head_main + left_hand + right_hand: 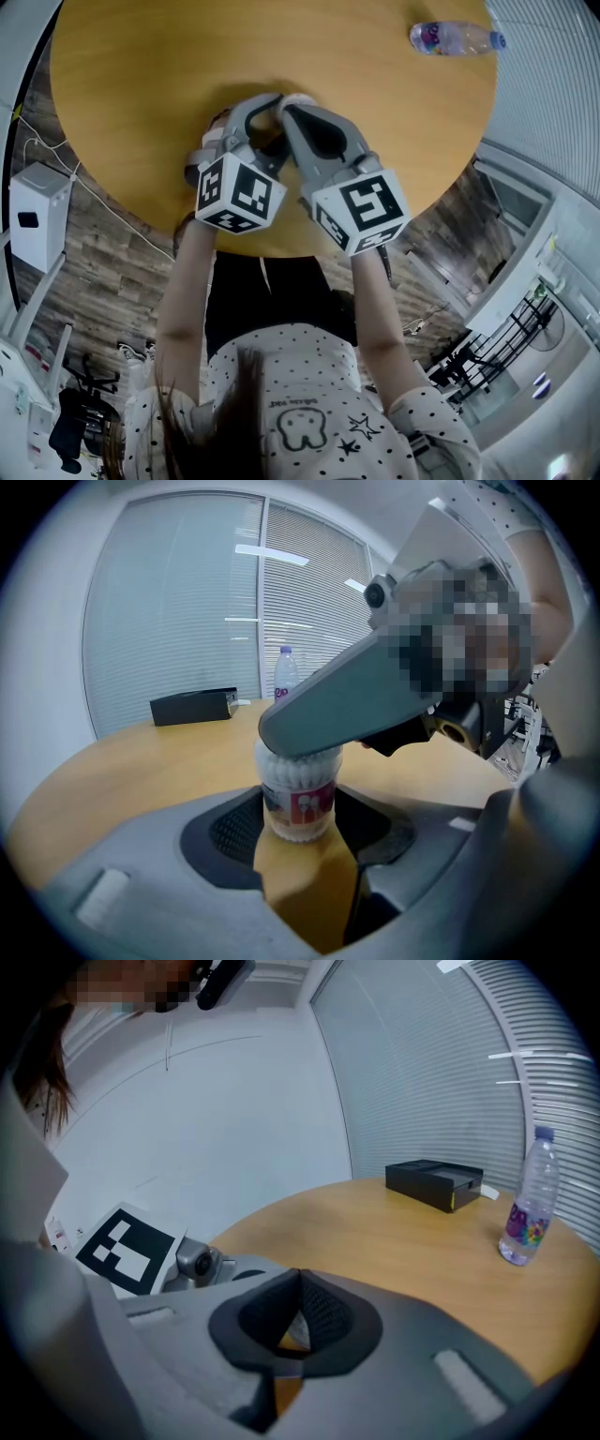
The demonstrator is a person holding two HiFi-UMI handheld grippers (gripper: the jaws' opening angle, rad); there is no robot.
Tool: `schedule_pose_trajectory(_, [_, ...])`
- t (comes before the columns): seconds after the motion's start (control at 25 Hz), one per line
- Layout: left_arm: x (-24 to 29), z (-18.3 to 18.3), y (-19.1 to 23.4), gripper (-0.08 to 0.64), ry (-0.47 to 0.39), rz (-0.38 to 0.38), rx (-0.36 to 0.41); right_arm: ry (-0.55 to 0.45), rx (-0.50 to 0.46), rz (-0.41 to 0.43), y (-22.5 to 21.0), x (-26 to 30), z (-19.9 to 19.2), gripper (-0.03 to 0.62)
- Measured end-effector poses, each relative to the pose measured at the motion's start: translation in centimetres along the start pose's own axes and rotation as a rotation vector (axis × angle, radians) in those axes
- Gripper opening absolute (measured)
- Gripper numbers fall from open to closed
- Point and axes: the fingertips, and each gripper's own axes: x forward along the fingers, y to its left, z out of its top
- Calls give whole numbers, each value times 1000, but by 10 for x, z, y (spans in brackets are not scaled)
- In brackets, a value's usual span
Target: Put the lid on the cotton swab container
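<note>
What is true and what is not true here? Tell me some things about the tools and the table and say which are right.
1. The left tool is closed on the cotton swab container. True.
2. The right tool is wide open. False: its jaws are nearly together, with a small pale piece between them, likely the lid.
3. The water bottle stands between the two tools. False: it stands apart from them, near the far edge of the table.
4. The table is round and wooden. True.
5. A black box lies on the table. True.
</note>
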Motion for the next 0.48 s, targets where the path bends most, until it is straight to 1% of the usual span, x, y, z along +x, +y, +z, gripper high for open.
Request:
schedule_pose_trajectory(0.24, [-1,0,0,249,-1,3,3,-8,22,0,1,0,0,3])
schedule_pose_trajectory(0.4, [-3,-1,0,249,7,23,12,-18,106,23,-2,-1,0,3])
schedule_pose_trajectory(0.48, [-7,-2,0,249,14,32,21,-20,113,32,-2,0,0,3])
